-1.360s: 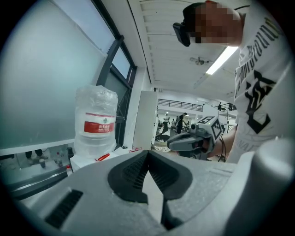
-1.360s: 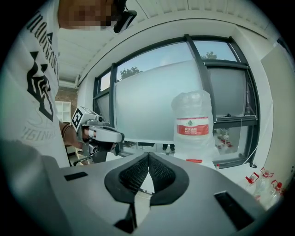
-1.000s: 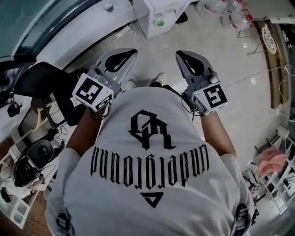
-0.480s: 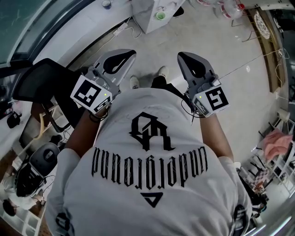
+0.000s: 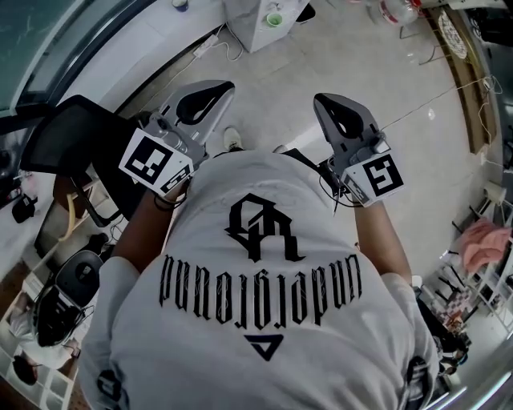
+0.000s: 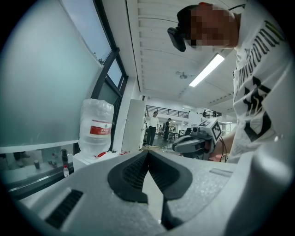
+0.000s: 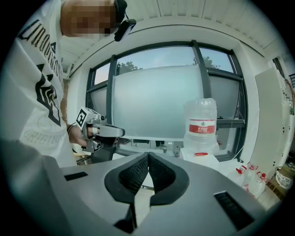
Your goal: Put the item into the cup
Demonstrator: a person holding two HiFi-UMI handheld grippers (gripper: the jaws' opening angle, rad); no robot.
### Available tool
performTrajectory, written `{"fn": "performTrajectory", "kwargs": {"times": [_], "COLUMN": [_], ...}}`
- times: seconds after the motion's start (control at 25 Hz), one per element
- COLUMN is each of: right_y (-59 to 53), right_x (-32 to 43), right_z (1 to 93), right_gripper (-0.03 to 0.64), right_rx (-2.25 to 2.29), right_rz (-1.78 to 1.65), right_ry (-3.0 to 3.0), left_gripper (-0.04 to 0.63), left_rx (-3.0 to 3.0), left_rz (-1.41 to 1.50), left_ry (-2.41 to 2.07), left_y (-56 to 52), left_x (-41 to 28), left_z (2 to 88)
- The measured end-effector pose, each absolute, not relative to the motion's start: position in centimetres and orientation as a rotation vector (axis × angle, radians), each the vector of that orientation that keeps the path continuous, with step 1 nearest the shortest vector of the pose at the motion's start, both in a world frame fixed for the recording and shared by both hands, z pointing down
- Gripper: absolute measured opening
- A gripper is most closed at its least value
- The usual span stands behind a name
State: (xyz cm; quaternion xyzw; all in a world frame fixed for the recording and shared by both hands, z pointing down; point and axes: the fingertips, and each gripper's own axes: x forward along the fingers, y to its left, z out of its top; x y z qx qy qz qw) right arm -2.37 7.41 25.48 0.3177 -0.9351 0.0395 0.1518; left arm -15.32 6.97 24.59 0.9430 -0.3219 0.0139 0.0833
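Note:
My left gripper [image 5: 227, 84] and right gripper [image 5: 319, 98] are held up in front of the person's chest, above the floor. Both are shut with nothing between the jaws, as the left gripper view [image 6: 147, 152] and the right gripper view [image 7: 148, 155] show. Each camera sees the other gripper: the right one [image 6: 196, 139] and the left one [image 7: 102, 133]. A small green cup-like thing [image 5: 275, 18] stands on a white table [image 5: 250, 28] at the far top of the head view. No item to be placed can be made out.
A black chair [image 5: 70, 136] stands at the left. A big water bottle [image 7: 200, 123] sits on a white stand by the window. Several bottles [image 5: 391, 10] lie on the floor top right. A pink cloth [image 5: 483, 240] hangs at the right. People [image 6: 151, 127] stand far off.
The floor and white table have slid toward the top of the head view. Both grippers drifted slightly outward and stayed shut.

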Motion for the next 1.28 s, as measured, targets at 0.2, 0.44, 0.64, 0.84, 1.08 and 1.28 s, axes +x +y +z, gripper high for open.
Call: {"fn": "performTrajectory", "kwargs": {"times": [0.2, 0.44, 0.64, 0.84, 1.08, 1.28], "right_y": [8.0, 10.9, 13.2, 15.7, 17.2, 17.4], "right_x": [2.0, 6.4, 10.8, 13.5, 14.8, 15.4], "right_z": [25.4, 25.4, 25.5, 25.7, 25.6, 25.6], "right_gripper": [0.015, 0.015, 0.015, 0.015, 0.015, 0.015], "right_rx": [0.895, 0.865, 0.825, 0.764, 0.726, 0.705], "right_rz": [0.122, 0.123, 0.126, 0.125, 0.125, 0.116], "right_ry": [-2.704, -2.737, -2.762, -2.778, -2.799, -2.81], "left_gripper": [0.014, 0.014, 0.014, 0.014, 0.014, 0.014], "left_rx": [2.799, 2.777, 2.761, 2.745, 2.738, 2.734], "left_rz": [0.062, 0.089, 0.095, 0.088, 0.074, 0.073], "left_ry": [-0.98, -1.024, -1.069, -1.117, -1.154, -1.175], "left_y": [7.3, 10.7, 13.5, 16.2, 17.9, 17.9], "left_x": [-10.9, -6.4, -2.1, 0.9, 2.8, 3.4], "left_z": [24.6, 24.7, 24.8, 24.7, 24.5, 24.3]}}
